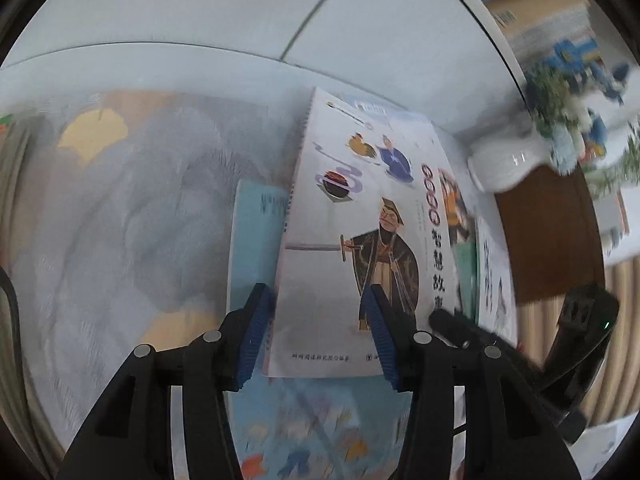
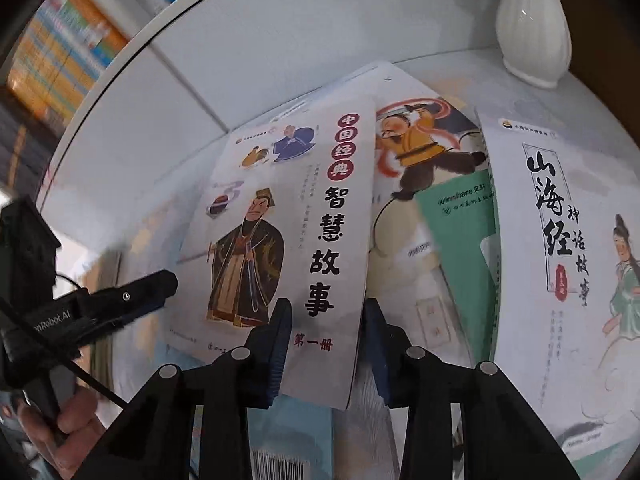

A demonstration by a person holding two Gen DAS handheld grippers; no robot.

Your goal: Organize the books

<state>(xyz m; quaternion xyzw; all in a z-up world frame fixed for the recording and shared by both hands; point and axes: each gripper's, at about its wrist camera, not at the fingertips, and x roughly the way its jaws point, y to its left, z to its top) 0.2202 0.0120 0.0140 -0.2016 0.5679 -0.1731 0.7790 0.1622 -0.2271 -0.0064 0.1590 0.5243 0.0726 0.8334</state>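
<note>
Our left tongs stand partly open, pads on either side of the white storybook with the robed swordsman, not visibly pressing it. Our right tongs straddle the same book's right edge; we cannot tell whether they pinch it. Beyond them lie a green book and another white book to the right, with a white vase farther off on the counter.
</note>
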